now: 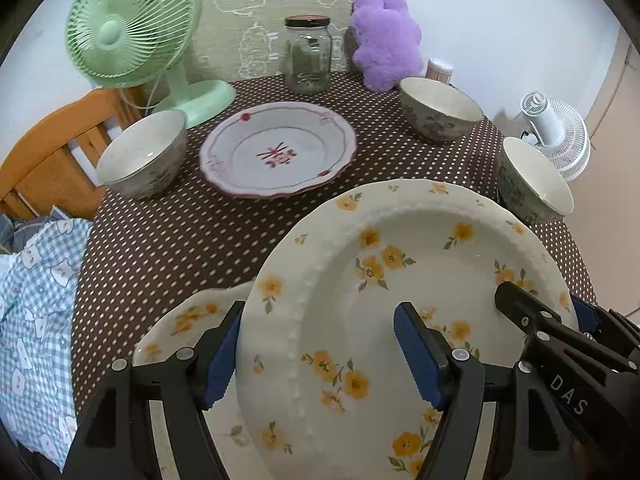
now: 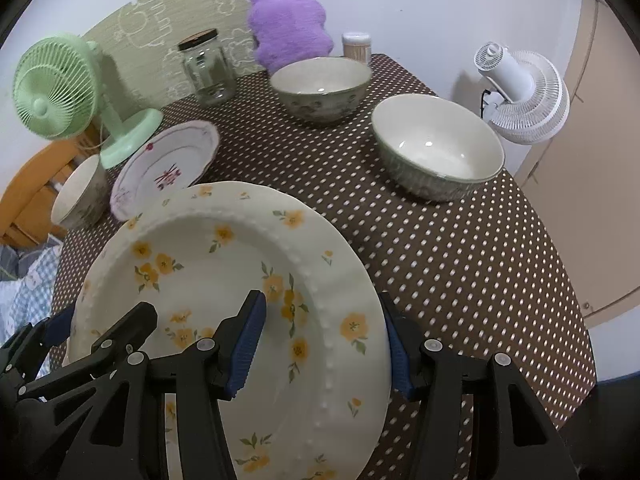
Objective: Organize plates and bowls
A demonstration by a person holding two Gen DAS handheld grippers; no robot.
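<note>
**Yellow-flowered plate held between both grippers above the table**

The yellow-flowered plate (image 1: 400,300) sits between the two hand-held grippers, each clamped on an opposite side of its rim. In the left wrist view, the left gripper (image 1: 320,356) has its outer blue pad under the plate's left rim and its inner pad over the plate's well. In the right wrist view, the right gripper (image 2: 324,344) grips the right rim the same way, one pad inside the plate and one outside its edge. Each gripper's black fingers show in the other's view at the far rim.

A second flowered plate (image 1: 188,324) lies on the dotted tablecloth (image 1: 168,240), just below and to the left of the left gripper.

Ahead of the grippers lie a red-trimmed plate (image 1: 278,150) and three bowls: one ahead left (image 1: 142,156), one far ahead right (image 1: 440,110), one near right (image 1: 534,182).

Both grippers point steeply down and forward.
</note>
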